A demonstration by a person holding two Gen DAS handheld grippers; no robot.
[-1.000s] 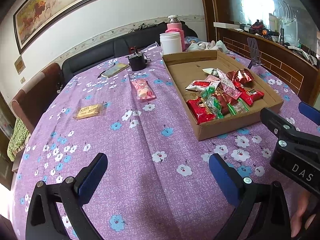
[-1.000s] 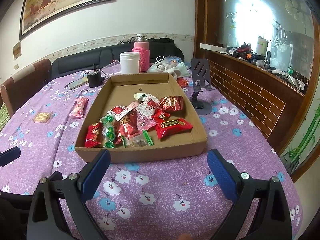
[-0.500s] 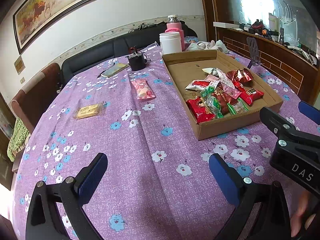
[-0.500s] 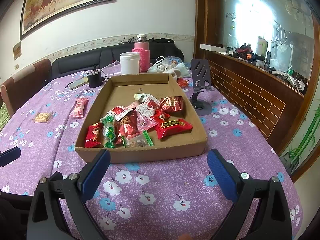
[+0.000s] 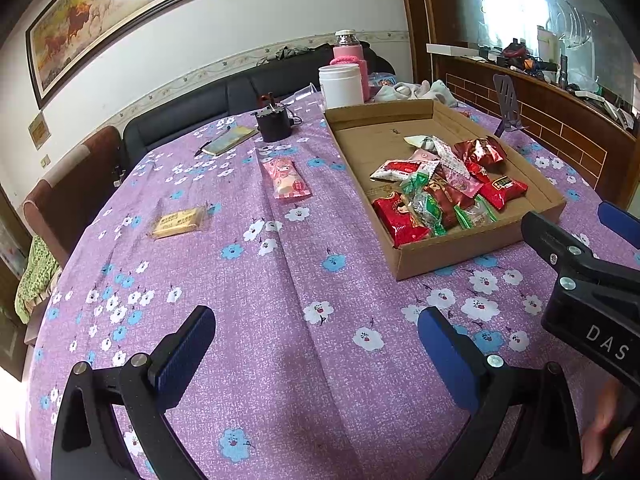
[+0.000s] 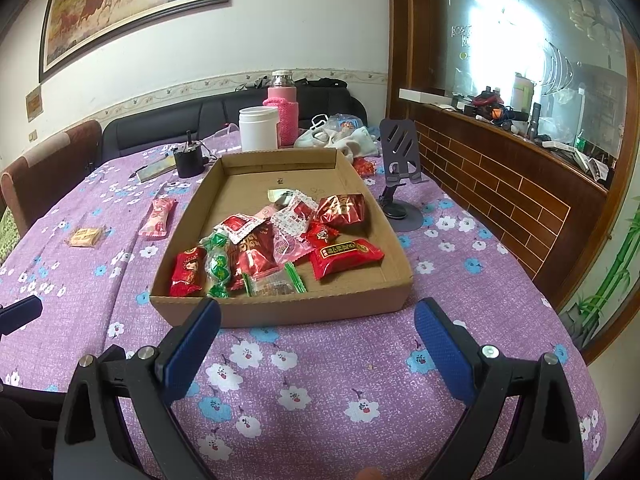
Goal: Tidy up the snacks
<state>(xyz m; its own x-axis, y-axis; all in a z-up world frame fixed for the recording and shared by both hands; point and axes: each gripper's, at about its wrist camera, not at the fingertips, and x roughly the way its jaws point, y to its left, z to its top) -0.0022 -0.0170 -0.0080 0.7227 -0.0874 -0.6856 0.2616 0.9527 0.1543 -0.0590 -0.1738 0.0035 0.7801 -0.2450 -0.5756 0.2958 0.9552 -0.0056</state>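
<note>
Only right view shows phone stand (image 6: 400,168) base.

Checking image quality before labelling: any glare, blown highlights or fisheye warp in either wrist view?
Left wrist: glare whitens the top of the framed painting, the window is blown out, and the table edge bows with dark corners. Right wrist: the same glare on the painting, a bright glass panel, curved wall lines; the snacks in the cardboard tray stay sharp.
</note>
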